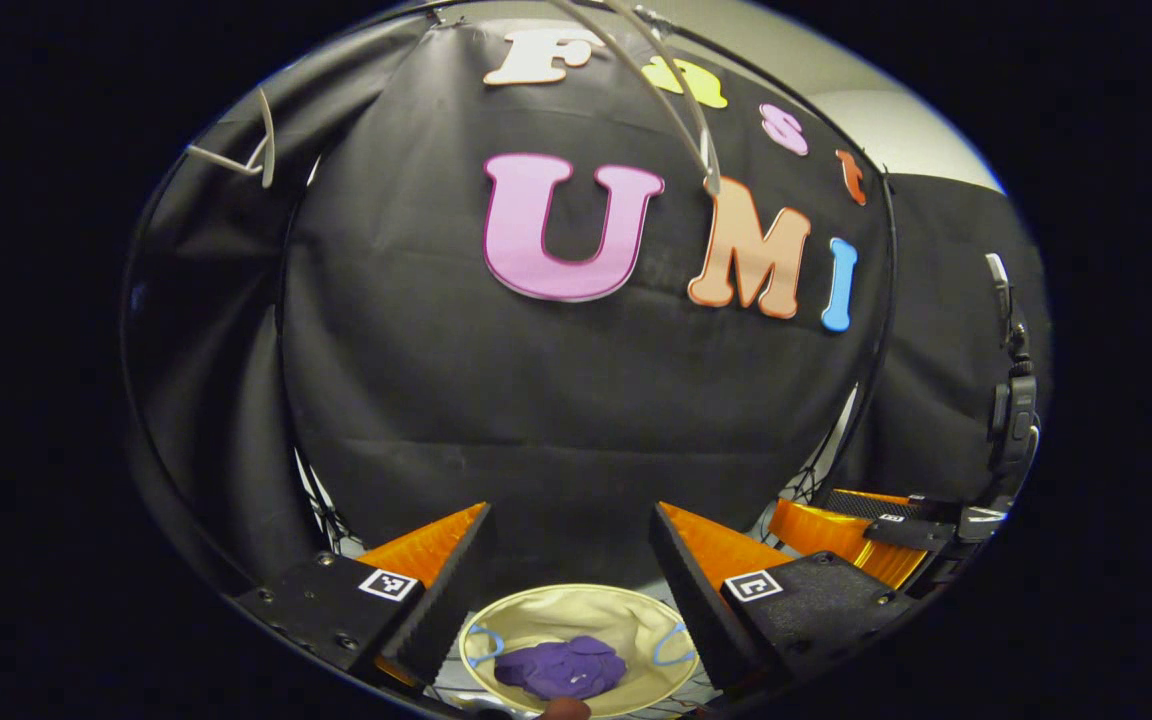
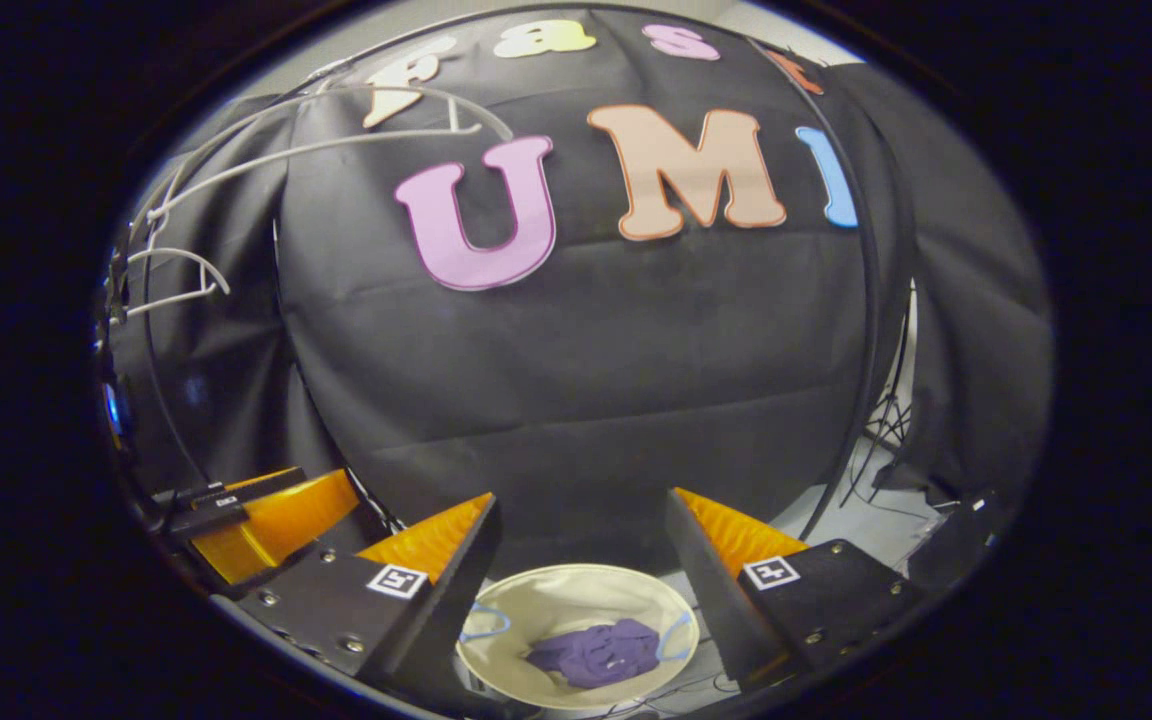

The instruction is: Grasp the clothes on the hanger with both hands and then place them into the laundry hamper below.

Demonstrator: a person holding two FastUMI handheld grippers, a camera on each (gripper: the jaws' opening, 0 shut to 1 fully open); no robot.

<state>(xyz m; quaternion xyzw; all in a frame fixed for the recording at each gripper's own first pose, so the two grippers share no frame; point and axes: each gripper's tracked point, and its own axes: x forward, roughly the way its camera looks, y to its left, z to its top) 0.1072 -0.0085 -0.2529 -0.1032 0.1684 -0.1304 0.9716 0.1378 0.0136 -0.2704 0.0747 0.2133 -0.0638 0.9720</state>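
Observation:
A crumpled purple garment (image 1: pixel 562 668) lies inside the round cream laundry hamper (image 1: pixel 536 612) on the floor, low in the left gripper view between my own fingers. The right gripper view shows the same purple garment (image 2: pixel 596 652) in the hamper (image 2: pixel 546 600). My left gripper (image 1: pixel 568 540) is open and holds nothing, well above the hamper. My right gripper (image 2: pixel 581 530) is open too, with nothing between its fingers. Bare white hangers (image 2: pixel 336 140) hang high on the rail, and one hanger (image 1: pixel 676 90) shows at the top of the left gripper view.
The other gripper (image 1: pixel 866 525) shows at the lower right of the left gripper view and at the lower left (image 2: pixel 246 515) of the right gripper view. A second white hanger (image 1: pixel 246 160) hangs at upper left. A stand with cables (image 2: pixel 886 420) rises at right.

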